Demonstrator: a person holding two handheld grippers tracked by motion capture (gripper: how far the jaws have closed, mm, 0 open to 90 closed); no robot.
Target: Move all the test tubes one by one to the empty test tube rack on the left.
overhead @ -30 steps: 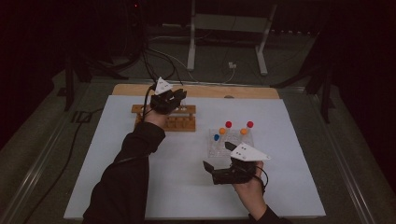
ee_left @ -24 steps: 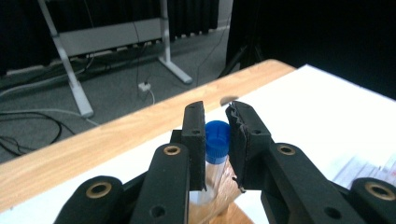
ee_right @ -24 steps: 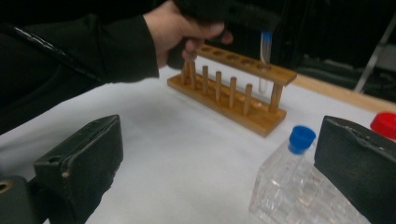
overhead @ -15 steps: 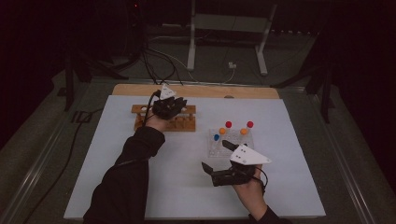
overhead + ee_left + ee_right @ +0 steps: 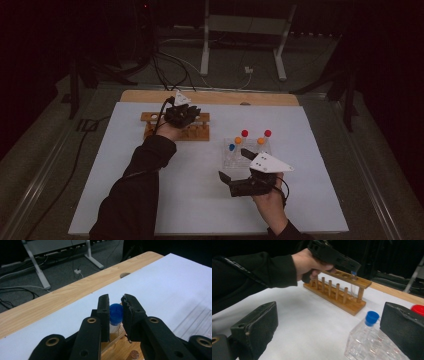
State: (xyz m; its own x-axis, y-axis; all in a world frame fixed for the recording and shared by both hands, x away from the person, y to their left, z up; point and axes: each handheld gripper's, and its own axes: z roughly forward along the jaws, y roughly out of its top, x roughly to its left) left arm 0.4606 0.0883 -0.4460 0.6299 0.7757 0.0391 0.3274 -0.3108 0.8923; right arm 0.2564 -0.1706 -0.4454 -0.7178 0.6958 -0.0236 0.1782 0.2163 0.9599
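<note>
Blue-capped tube, seemingly clear, stands in rack.

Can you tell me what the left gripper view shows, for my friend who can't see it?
The left gripper pinches the blue cap of a clear tube standing in a wooden rack. Beyond lie a white mat, the wooden table edge and a grey floor with cables.

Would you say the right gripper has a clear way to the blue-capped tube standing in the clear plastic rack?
Probably yes. The right gripper is open and sits just short of the clear plastic rack. The blue-capped tube stands between its jaws' line of sight with only bare white mat before it; the left gripper is away at the wooden rack.
</note>
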